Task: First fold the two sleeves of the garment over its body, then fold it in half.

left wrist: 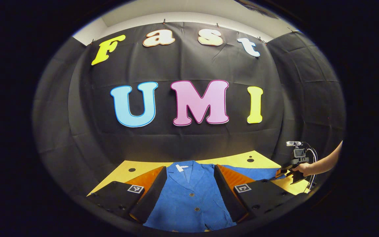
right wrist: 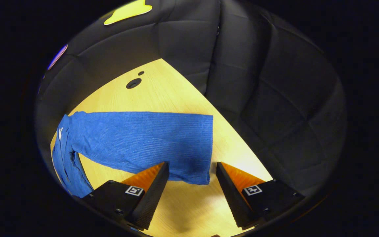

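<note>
Jacket (left wrist: 189,197) lies flat on the table (left wrist: 239,160), buttoned front up, collar toward the wall, its body between the spread fingers of the left gripper (left wrist: 189,194). Sleeve (right wrist: 143,141) stretches straight out sideways, its cuff edge between the parted fingers of the right gripper (right wrist: 192,177), which a hand (left wrist: 303,168) holds. Collar tag (left wrist: 181,168) is too small to read; bare tabletop lies beyond the cuff

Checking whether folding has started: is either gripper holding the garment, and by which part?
Nothing is held. The right gripper hovers with jaws open around the sleeve cuff's corner; the left gripper is open above the jacket body.
</note>
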Demonstrator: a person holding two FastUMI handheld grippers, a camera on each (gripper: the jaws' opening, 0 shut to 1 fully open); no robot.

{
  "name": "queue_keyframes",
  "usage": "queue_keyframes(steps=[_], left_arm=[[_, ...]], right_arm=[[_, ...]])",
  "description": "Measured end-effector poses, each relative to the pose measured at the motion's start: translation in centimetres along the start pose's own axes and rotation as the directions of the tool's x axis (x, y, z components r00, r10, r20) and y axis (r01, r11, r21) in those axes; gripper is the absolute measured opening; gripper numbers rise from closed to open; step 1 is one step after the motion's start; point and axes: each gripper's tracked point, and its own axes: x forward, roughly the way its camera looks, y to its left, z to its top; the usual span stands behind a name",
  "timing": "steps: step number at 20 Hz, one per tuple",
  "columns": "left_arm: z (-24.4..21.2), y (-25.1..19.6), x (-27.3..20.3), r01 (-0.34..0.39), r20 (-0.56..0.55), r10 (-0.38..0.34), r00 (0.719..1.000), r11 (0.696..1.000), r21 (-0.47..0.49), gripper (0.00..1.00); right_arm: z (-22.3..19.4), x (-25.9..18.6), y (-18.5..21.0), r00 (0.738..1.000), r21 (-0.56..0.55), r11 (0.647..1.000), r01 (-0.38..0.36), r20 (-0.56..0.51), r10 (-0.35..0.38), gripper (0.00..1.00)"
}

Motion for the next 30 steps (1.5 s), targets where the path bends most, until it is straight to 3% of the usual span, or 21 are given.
queue_keyframes(steps=[1, 2, 4, 6, 8, 12, 13, 14, 17, 23, 26, 30], left_arm=[[0.0, -0.1, -0.1, 0.001, 0.001, -0.001, 1.000, 1.000, 0.002, 0.82], [0.0, -0.2, -0.2, 0.006, 0.001, -0.006, 1.000, 1.000, -0.002, 0.82], [-0.4, -0.3, -0.1, 0.008, -0.006, -0.008, 1.000, 1.000, -0.013, 0.82], [-0.6, -0.1, -0.2, 0.002, -0.013, -0.002, 1.000, 1.000, -0.027, 0.82], [-1.0, 0.2, -0.3, -0.004, -0.023, 0.003, 1.000, 0.999, -0.037, 0.82], [-2.1, 0.8, -1.0, -0.022, -0.045, 0.020, 0.999, 0.999, -0.048, 0.82], [-2.1, 1.1, -1.3, -0.030, -0.046, 0.028, 0.999, 0.998, -0.051, 0.82], [-2.4, 1.3, -1.6, -0.039, -0.047, 0.036, 0.998, 0.998, -0.057, 0.82], [-3.0, 2.4, -2.5, -0.068, -0.054, 0.064, 0.996, 0.994, -0.081, 0.81], [-4.2, 5.6, -5.6, -0.160, -0.071, 0.152, 0.986, 0.981, -0.114, 0.82], [-5.1, 7.6, -7.5, -0.206, -0.082, 0.197, 0.977, 0.971, -0.120, 0.82], [-6.7, 11.4, -9.5, -0.275, -0.115, 0.261, 0.958, 0.953, -0.129, 0.82]], right_arm=[[-0.1, 0.3, 0.4, 1.000, -0.007, 1.000, -0.005, 0.006, 0.005, 0.95], [0.0, 0.4, 0.9, 1.000, -0.019, 1.000, -0.018, 0.010, 0.018, 0.82], [-0.2, 0.4, 2.2, 0.998, -0.018, 0.998, -0.064, 0.006, 0.064, 0.49], [0.2, 0.6, 2.5, 0.998, -0.020, 0.998, -0.064, 0.019, 0.065, 0.16], [0.2, 0.4, 3.1, 0.995, -0.046, 0.995, -0.092, 0.033, 0.094, 0.07], [1.8, -1.1, 5.7, 0.982, -0.095, 0.984, -0.150, 0.104, 0.160, 0.05], [3.4, -2.1, 7.0, 0.969, -0.089, 0.980, -0.176, 0.162, 0.189, 0.13], [4.9, -3.4, 8.6, 0.954, -0.090, 0.974, -0.209, 0.203, 0.223, 0.05], [7.3, -7.5, 14.3, 0.912, -0.129, 0.943, -0.307, 0.244, 0.331, 0.05], [6.4, -14.5, 30.7, 0.789, -0.236, 0.811, -0.535, 0.206, 0.580, 0.04], [3.2, -16.5, 38.9, 0.741, -0.267, 0.745, -0.612, 0.138, 0.658, 0.04], [-3.3, -18.8, 48.5, 0.662, -0.185, 0.655, -0.732, 0.033, 0.749, 0.04]])
